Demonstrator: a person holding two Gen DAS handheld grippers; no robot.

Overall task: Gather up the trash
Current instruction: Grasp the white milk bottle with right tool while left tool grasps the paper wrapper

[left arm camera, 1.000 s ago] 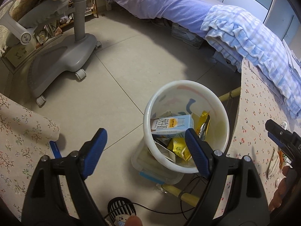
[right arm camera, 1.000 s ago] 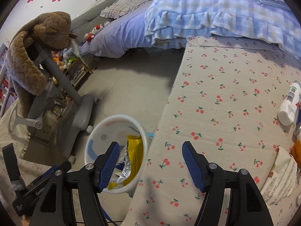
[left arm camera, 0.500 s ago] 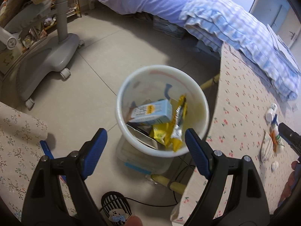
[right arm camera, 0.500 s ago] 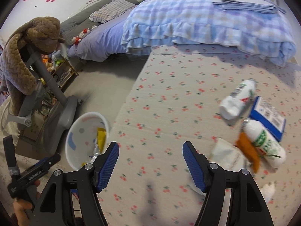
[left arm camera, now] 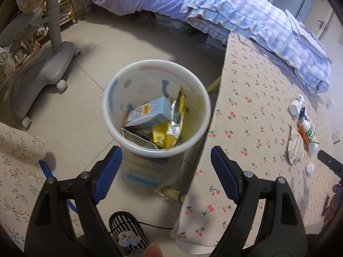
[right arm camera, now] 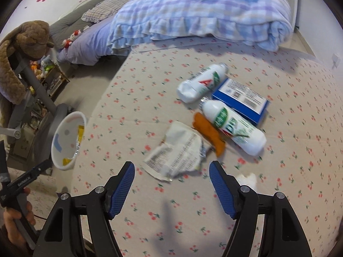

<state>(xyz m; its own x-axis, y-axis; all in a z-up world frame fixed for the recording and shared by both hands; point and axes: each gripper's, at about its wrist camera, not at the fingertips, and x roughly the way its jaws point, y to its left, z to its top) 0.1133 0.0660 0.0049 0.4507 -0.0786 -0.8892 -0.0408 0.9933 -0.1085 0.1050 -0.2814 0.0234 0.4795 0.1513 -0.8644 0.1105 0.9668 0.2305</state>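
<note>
Beside table edge (left arm camera: pixel 216 111), bin (left arm camera: pixel 111 124), jaws apart

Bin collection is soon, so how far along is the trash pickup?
Partly done: the white bin already holds a carton and yellow wrappers. Both hand-held grippers, left and right, are open and empty. Two bottles, a blue box and a crumpled wrapper remain on the table.
</note>
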